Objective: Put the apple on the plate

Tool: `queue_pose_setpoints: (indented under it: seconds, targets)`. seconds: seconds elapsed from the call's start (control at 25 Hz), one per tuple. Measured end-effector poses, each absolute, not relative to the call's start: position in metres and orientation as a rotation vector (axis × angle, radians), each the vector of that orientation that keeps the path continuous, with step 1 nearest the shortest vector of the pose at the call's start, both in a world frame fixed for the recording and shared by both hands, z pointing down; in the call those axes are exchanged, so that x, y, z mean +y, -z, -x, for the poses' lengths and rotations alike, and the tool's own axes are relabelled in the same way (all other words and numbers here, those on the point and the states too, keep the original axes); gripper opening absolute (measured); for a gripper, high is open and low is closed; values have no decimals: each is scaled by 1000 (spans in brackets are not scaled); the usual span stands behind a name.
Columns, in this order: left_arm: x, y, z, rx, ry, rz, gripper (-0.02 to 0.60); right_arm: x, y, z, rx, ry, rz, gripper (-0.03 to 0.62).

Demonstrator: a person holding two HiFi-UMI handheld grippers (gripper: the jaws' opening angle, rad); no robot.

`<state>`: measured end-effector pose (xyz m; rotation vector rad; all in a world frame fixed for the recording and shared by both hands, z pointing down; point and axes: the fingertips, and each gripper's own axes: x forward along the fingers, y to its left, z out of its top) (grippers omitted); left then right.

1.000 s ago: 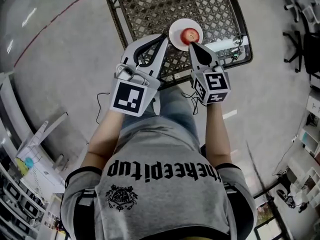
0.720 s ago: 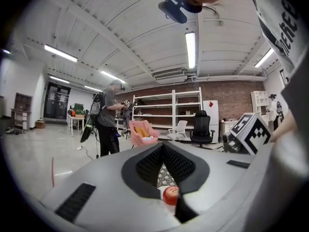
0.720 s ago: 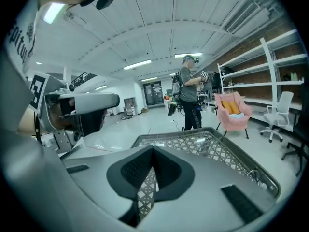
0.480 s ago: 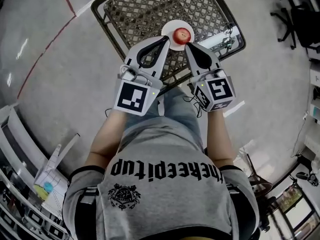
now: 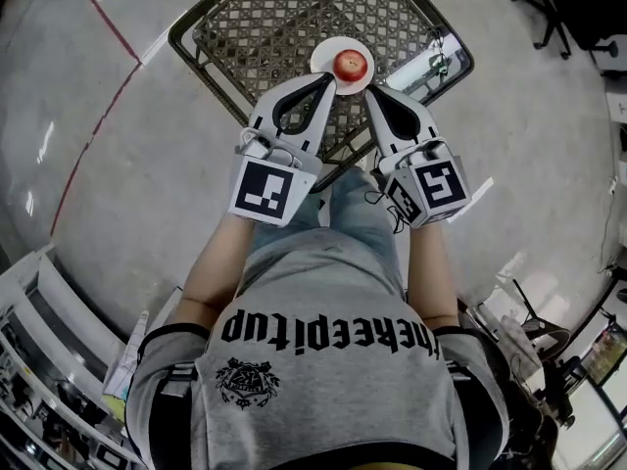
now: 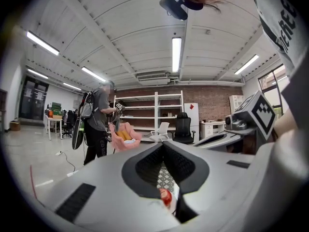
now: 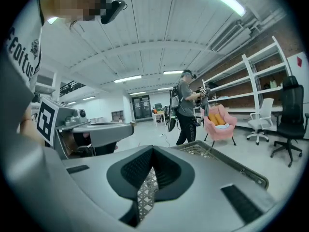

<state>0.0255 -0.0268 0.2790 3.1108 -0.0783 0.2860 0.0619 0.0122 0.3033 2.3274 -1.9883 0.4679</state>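
The apple lies on the plate on the mesh surface; the right claw, at the apple a second ago, has lifted clear, jaws together and empty; the left claw is likewise closed on nothing; the placing looks done.

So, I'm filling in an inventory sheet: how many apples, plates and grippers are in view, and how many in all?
apple: 1
plate: 1
grippers: 2 (left gripper, right gripper)
Total: 4
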Motion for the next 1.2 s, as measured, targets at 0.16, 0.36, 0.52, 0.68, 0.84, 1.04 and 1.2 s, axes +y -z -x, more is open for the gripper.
queue_pose_setpoints:
  seconds: [0.16,0.36,0.52,0.68,0.84,1.04,1.2]
  targets:
    - [-20,-280,-20,-5,-289,-3119,43,20,-295,-53,-1964,-433,-2385,8]
    - [-12,-290,-14,73,-281,-3133,43,29,-295,-42,-1921,-395,-2440,8]
    - [-6,-290,-10,138,-272,-3139,43,34,-289,-34,-1879,-362,-2476,8]
    - [-1,-286,-12,195,-281,-3144,43,37,-283,-35,-1857,-354,-2512,8]
    - [7,-287,-14,241,-287,-3142,43,42,-281,-34,-1841,-347,-2536,8]
    - [19,-282,-5,277,-265,-3152,43,51,-270,-25,-1829,-302,-2557,8]
    - [20,-281,-5,293,-251,-3154,43,52,-267,-23,-1822,-283,-2561,8]
